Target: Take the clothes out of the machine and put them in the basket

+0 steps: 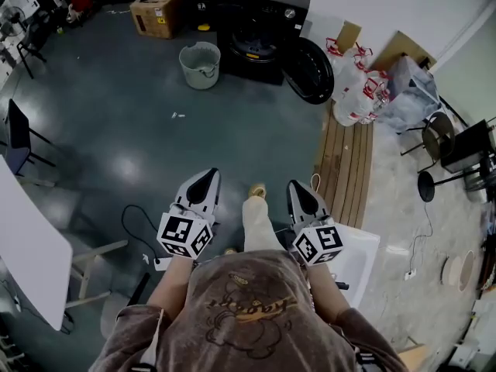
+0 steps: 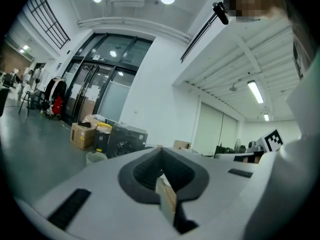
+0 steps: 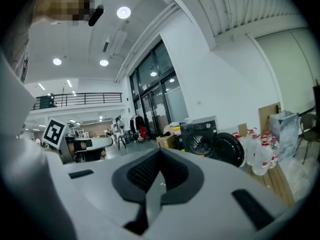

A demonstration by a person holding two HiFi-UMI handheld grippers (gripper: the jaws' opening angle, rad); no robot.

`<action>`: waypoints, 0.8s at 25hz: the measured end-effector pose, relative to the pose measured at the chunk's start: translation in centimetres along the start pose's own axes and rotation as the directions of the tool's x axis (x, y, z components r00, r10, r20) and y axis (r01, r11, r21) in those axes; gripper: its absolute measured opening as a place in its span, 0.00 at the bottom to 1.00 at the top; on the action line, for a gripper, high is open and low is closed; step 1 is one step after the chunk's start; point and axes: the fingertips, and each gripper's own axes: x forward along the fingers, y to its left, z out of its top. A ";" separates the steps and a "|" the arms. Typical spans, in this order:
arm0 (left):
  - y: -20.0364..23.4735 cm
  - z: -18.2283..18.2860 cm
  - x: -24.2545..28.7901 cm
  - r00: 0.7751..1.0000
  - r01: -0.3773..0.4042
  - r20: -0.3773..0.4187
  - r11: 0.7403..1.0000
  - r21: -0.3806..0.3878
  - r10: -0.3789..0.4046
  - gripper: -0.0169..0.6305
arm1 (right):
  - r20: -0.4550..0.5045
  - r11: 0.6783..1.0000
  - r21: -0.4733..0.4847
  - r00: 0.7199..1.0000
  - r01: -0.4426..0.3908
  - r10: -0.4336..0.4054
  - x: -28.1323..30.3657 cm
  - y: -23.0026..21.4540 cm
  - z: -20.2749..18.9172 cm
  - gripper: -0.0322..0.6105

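The black washing machine stands far ahead across the floor, its round door swung open to the right. A pale green basket sits on the floor to its left. No clothes show; the drum is dark. My left gripper and right gripper are held side by side in front of the person, both shut and holding nothing, well short of the machine. In the left gripper view the left gripper points toward the machine and basket. In the right gripper view the right gripper faces the machine.
A cardboard box stands left of the machine. White bags and bottles sit at its right, by a wooden pallet. A chair and a white table are at the left. A white bin is near the person's right.
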 end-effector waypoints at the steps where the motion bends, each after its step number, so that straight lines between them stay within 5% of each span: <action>1: 0.5 0.0 0.7 1.000 -0.003 -0.001 1.000 -0.003 0.003 0.04 | 0.002 1.000 0.002 1.000 -0.004 0.004 0.9 -0.4 0.1 0.05; 20: 8.8 5.9 26.7 1.000 0.007 -0.011 1.000 -0.002 -0.007 0.04 | -0.016 0.999 -0.013 0.999 -0.052 0.052 22.6 -16.3 8.3 0.05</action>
